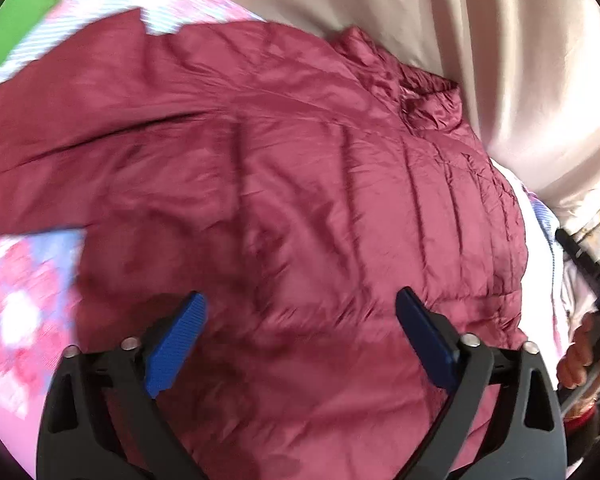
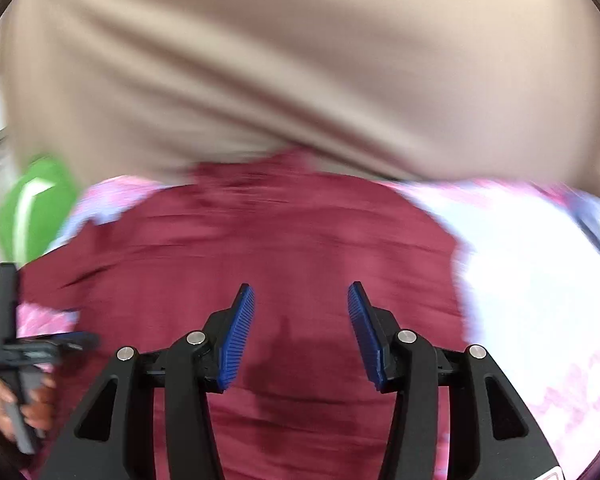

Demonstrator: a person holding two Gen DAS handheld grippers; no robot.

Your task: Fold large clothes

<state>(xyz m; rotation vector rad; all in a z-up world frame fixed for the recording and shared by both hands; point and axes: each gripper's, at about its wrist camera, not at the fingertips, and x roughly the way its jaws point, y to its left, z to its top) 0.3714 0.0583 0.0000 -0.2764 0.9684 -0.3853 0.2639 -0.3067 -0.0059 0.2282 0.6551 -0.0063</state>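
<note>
Maroon jacket (image 1: 284,168) spread flat beneath both, left gripper (image 1: 300,320) spread, right gripper (image 2: 301,320) parted, both empty

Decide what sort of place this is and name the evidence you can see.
Probably a bedroom: the maroon puffer jacket lies spread on a pink floral bedsheet, with a beige curtain hanging behind it.

Beige curtain (image 1: 380,4) hangs in soft folds right across the back. Below it, a pink, white and pale-blue patterned bedspread (image 2: 540,280) covers the bed. Something green (image 2: 36,208) sits blurred at far left, daylight bright throughout.
</note>
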